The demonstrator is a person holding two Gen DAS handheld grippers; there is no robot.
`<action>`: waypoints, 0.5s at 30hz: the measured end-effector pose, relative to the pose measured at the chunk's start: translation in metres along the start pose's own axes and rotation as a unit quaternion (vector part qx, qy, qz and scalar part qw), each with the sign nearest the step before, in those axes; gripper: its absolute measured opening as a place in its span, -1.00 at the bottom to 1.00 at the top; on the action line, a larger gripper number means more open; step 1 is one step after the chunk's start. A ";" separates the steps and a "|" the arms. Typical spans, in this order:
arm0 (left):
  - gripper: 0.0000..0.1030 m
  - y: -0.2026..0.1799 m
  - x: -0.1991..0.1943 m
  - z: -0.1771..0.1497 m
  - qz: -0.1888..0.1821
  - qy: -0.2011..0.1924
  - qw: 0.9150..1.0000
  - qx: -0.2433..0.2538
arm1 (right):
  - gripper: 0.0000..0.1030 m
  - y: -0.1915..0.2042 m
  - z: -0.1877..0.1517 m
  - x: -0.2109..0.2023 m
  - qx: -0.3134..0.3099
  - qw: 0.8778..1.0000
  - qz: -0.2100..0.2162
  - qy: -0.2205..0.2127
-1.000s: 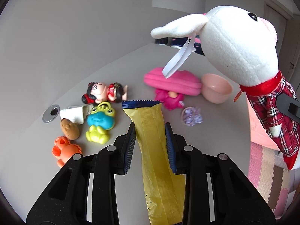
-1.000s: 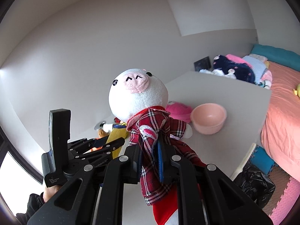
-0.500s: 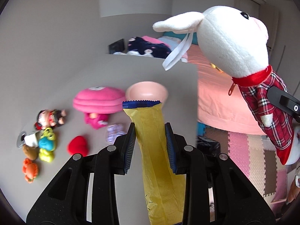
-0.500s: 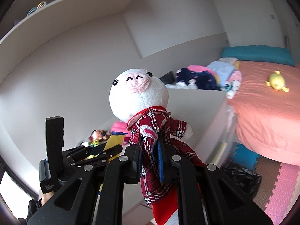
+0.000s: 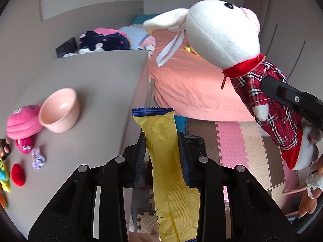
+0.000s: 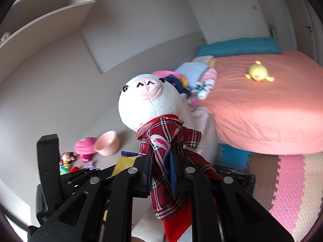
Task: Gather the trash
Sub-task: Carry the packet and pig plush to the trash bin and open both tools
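The lower end of the yellow wrapper [image 5: 171, 173] is being cut off by the bottom edge of the left wrist view. In the right wrist view it is being hidden almost wholly behind the left gripper [image 6: 113, 173]. The legs of the plush pig [image 6: 149, 104] are being cut off at the bottom edge there. The black trash bag [image 5: 194, 141] is being largely covered by the wrapper and the gripper fingers [image 5: 182, 157]. Small toys [image 5: 4, 173] at the table's [image 5: 97, 76] left edge are being cropped by the fisheye rim. A hand [image 5: 311, 191] at the lower right is being only partly shown, too blurred for telling more.
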State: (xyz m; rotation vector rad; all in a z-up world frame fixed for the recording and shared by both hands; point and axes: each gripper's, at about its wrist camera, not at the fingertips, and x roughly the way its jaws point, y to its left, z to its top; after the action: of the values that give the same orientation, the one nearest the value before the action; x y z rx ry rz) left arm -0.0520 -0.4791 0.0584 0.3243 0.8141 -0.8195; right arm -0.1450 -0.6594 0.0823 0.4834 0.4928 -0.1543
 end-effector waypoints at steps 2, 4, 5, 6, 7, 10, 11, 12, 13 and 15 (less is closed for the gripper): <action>-0.39 -0.008 0.011 0.004 -0.001 0.008 1.000 0.010 | -0.71 -0.015 0.001 0.005 0.012 1.000 -0.015 0.004; -0.39 -0.014 0.025 0.010 -0.004 0.018 1.000 0.018 | -0.71 -0.029 0.003 0.012 0.024 0.999 -0.027 0.011; -0.39 -0.018 0.029 0.011 -0.005 0.021 1.000 0.021 | -0.71 -0.034 0.004 0.014 0.029 0.999 -0.031 0.015; -0.39 -0.021 0.033 0.013 -0.006 0.025 0.999 0.026 | -0.67 -0.040 0.005 0.018 0.032 0.999 -0.036 0.020; -0.37 -0.025 0.039 0.015 -0.012 0.036 0.999 0.034 | -0.56 -0.044 0.006 0.023 0.033 0.998 -0.039 0.030; 0.87 -0.034 0.056 0.021 -0.002 0.052 0.996 0.069 | 0.19 -0.055 0.012 0.033 0.043 0.995 -0.080 0.028; 0.88 -0.036 0.056 0.021 0.013 0.040 0.996 0.081 | 0.25 -0.057 0.013 0.030 0.045 0.994 -0.097 0.015; 0.88 -0.037 0.056 0.020 0.024 0.034 0.995 0.089 | 0.25 -0.060 0.014 0.024 0.047 0.993 -0.106 0.000; 0.88 -0.036 0.057 0.019 0.024 0.035 0.995 0.089 | 0.25 -0.062 0.014 0.021 0.049 0.993 -0.107 -0.006; 0.88 -0.030 0.060 0.019 0.018 0.037 0.996 0.079 | 0.25 -0.066 0.014 0.014 0.057 0.992 -0.110 -0.015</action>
State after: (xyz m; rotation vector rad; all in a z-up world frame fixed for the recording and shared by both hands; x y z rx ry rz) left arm -0.0400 -0.5405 0.0273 0.5106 0.8123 -0.8447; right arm -0.1436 -0.7248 0.0592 0.5370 0.5090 -0.4018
